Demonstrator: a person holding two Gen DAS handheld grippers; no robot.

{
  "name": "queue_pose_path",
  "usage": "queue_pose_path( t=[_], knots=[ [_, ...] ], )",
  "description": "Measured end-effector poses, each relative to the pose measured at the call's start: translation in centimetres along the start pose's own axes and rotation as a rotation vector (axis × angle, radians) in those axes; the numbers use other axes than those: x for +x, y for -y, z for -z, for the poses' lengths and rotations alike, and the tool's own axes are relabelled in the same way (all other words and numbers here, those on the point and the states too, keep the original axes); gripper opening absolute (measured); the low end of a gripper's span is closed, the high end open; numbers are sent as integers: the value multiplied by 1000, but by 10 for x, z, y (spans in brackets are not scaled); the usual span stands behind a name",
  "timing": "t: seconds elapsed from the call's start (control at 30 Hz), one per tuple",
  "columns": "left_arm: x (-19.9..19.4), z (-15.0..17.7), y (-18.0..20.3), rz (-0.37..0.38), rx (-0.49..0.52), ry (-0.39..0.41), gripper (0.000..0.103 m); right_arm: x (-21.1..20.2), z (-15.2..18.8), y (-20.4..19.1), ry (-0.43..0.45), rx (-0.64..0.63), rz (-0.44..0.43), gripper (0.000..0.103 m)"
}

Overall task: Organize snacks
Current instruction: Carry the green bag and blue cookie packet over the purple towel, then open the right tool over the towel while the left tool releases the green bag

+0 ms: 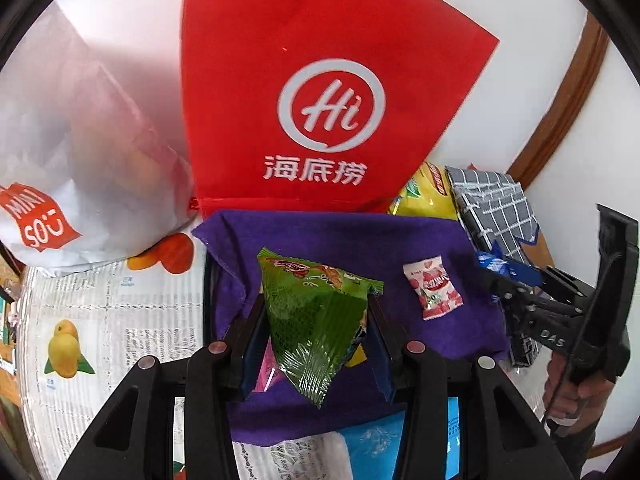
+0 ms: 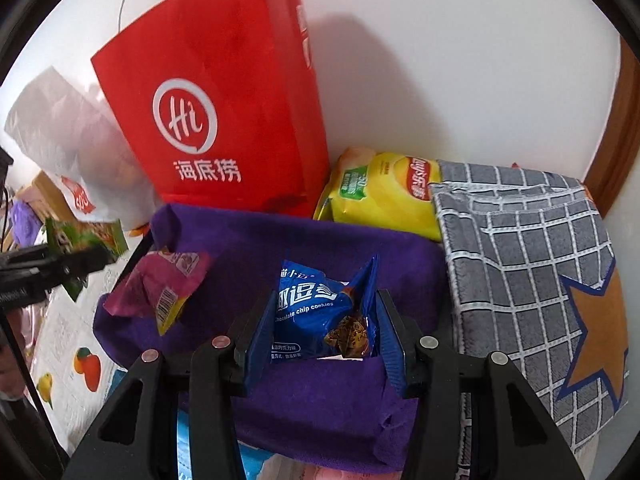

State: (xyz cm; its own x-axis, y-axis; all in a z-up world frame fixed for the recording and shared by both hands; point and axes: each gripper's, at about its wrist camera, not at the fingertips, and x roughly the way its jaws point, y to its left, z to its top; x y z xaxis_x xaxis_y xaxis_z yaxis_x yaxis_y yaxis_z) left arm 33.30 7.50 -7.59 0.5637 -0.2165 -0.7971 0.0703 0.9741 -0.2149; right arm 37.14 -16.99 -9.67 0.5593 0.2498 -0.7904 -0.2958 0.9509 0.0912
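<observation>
- Over the purple cloth (image 1: 328, 236), the left gripper (image 1: 316, 336) holds a green snack pack (image 1: 316, 320); its blue-padded fingers (image 1: 376, 352) press the pack from both sides, one corner sticking out above them.
- Right of that pack, a small strawberry candy (image 1: 434, 290) lies flat on the cloth, well apart from the fingers.
- The right gripper (image 2: 324, 328) is clamped on a blue cookie pack (image 2: 320, 316), fingers (image 2: 260, 340) narrow against its sides, above the same purple cloth (image 2: 280, 248).
- A magenta pack (image 2: 160, 292) lies on the cloth's left part, near the cookie pack but not touching it.
- Behind the cloth stands a red bag (image 2: 216, 120), upright against the wall; a white bag (image 1: 80, 160) leans just left of it.
- A yellow chip bag (image 2: 384, 192) lies between the red bag and a grey checked cloth (image 2: 520, 260) with an orange star.
- The counter (image 1: 120, 320) wears a fruit-printed cover.
</observation>
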Motion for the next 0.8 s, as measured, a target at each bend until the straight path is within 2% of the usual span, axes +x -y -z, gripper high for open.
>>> queue_pose_path(
  t=[0.27,0.8],
  knots=[
    [15,3,6,-25,22,-62,43,21,5,-7,-67,-30,11,49],
    [33,7,9,-30,39,-121,43,39,10,-1,-117,-27,28,49]
  ],
)
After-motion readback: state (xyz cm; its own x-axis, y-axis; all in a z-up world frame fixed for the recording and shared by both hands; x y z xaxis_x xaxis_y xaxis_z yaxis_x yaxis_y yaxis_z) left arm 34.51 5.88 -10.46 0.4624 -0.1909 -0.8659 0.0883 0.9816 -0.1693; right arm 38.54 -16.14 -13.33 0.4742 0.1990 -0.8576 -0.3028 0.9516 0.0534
